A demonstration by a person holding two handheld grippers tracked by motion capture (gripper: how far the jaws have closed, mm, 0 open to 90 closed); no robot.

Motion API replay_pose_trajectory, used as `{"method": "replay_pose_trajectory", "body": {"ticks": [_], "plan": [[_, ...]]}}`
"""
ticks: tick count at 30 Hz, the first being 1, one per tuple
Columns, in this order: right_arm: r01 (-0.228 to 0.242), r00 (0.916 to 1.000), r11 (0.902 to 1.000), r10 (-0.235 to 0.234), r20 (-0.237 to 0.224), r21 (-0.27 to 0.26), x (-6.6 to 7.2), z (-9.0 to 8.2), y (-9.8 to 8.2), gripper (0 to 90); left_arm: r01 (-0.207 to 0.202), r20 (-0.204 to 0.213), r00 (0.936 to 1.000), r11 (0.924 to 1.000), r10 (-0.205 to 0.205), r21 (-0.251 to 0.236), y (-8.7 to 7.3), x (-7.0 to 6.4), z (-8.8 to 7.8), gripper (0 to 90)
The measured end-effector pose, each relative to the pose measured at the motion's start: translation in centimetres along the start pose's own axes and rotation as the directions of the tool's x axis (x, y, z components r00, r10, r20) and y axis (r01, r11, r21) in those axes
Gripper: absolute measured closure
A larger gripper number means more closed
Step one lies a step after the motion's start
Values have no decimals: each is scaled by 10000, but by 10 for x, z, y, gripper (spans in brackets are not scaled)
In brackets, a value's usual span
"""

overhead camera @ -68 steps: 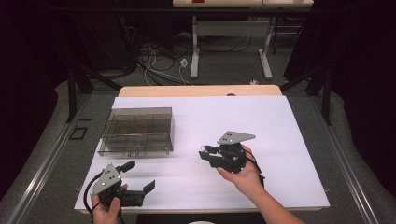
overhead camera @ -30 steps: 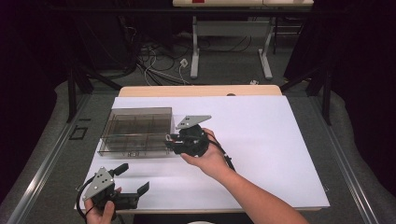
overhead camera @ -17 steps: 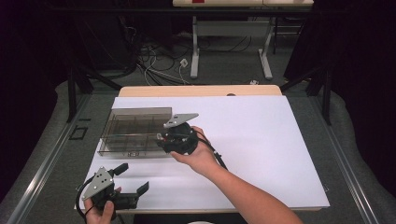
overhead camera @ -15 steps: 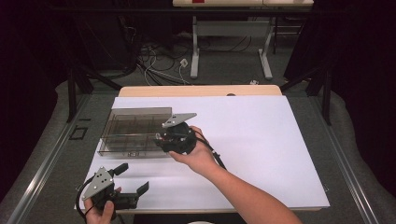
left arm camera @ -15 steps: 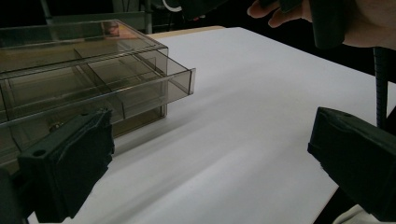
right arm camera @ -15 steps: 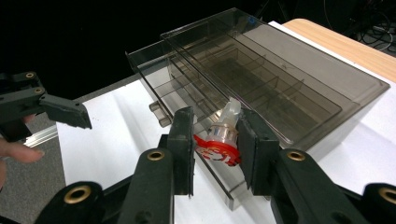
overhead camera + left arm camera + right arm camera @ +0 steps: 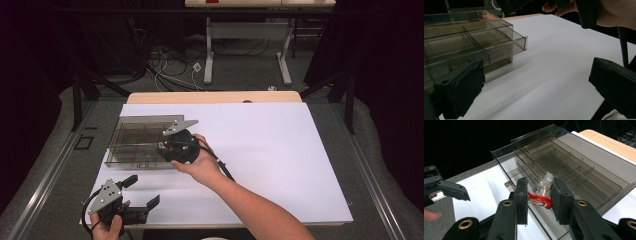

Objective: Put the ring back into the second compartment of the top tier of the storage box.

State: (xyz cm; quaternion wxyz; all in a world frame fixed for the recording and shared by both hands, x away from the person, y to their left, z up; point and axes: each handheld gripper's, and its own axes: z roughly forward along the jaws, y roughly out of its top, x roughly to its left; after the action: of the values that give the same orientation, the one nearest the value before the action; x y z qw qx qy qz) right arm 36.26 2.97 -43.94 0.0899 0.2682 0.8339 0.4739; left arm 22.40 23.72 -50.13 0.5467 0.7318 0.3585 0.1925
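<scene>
A smoky clear plastic organiser box [image 7: 134,141] lies at the left of the white table, with a divided drawer [image 7: 529,176] pulled out. My right gripper [image 7: 169,149] hovers over the box's near right corner, shut on a small clear bottle with a red label [image 7: 541,195]; in the right gripper view the jaws [image 7: 540,192] hold it above the open drawer's compartments. My left gripper [image 7: 142,191] rests at the table's front left corner, open with nothing between its jaws [image 7: 536,87], and faces the box [image 7: 469,42].
The white sheet [image 7: 280,150] covers most of the table, with a wooden strip [image 7: 215,97] along the far edge. Cables and a table frame [image 7: 245,55] lie on the floor beyond. The right forearm [image 7: 250,205] crosses the table's front middle.
My right gripper has carried the bottle leftward from the table's middle to the box's near right corner. The left gripper has kept still over the last second.
</scene>
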Motion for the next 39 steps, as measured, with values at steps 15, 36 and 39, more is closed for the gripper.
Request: {"method": "replay_pose_trajectory", "body": {"ticks": [15, 36, 39], "plan": [[59, 9999, 10000, -60, 149, 37, 5, 22, 8, 682, -40, 40, 10000, 10000, 40, 9, 0, 0, 0, 1], [280, 9996, 9996, -279, 76, -106, 11, 43, 10, 679, -63, 128, 9999, 10000, 63, 52, 1, 0, 1, 1], [400, 9991, 9992, -400, 134, 5, 13, 48, 10, 677, -74, 143, 9999, 10000, 73, 55, 1, 0, 1, 1]]}}
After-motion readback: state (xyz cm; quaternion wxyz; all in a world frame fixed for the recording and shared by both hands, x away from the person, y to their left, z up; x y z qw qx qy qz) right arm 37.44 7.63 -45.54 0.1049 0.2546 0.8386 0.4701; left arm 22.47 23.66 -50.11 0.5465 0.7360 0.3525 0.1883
